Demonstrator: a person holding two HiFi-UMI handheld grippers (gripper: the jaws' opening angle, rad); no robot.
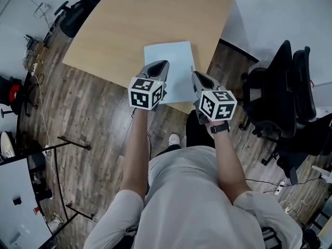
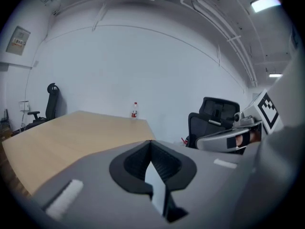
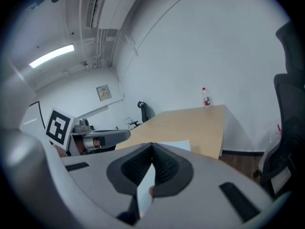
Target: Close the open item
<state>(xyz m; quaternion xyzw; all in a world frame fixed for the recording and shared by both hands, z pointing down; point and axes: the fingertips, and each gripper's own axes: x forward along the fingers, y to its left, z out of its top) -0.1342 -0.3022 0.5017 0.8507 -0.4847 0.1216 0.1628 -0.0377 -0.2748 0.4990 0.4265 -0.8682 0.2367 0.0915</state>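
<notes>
A flat pale blue item, like a folder or thin book, lies shut and flat on the wooden table near its front edge. My left gripper hovers over the item's near left part, jaws together, nothing in them. My right gripper hangs at the item's near right edge, also shut and empty. In the left gripper view the left gripper points across the table, and the item is hidden under it. In the right gripper view the right gripper has the item's far corner showing just past it.
A small bottle stands at the table's far edge against the white wall. Black office chairs stand to the right and another chair at the far left. Cables and stands lie on the wood floor at left.
</notes>
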